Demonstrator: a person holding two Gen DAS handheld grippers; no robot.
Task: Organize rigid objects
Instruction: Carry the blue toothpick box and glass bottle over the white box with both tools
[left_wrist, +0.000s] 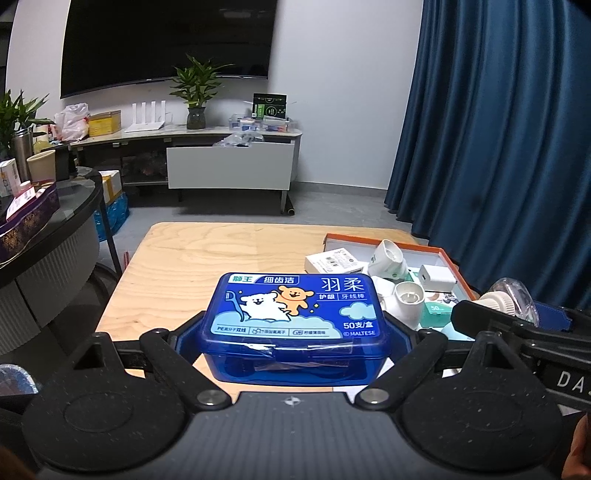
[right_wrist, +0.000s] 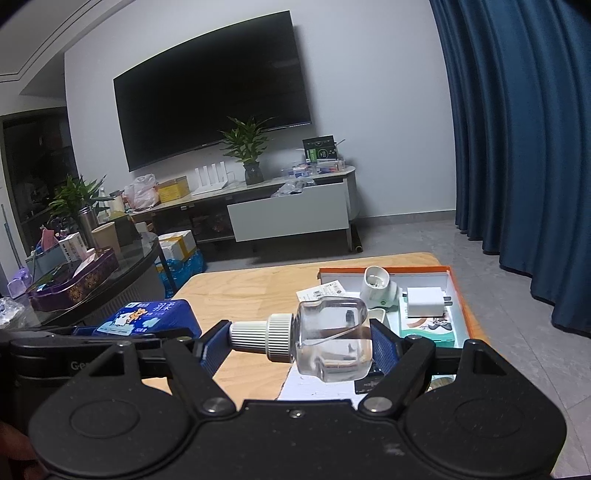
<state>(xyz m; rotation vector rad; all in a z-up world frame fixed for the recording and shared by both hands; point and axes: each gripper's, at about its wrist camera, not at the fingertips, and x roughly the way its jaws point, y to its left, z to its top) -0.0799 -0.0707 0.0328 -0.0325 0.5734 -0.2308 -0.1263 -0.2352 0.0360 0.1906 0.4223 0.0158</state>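
The left gripper (left_wrist: 295, 332) has its fingers clamped on the short sides of a blue floss-pick box (left_wrist: 293, 325), held just above the wooden counter (left_wrist: 207, 258) near its front edge. The right gripper (right_wrist: 295, 343) grips a clear bottle (right_wrist: 332, 341) lying sideways, white cap toward the left finger. Beyond, toward the counter's far right corner, an orange-rimmed tray (right_wrist: 458, 291) holds white chargers and plugs.
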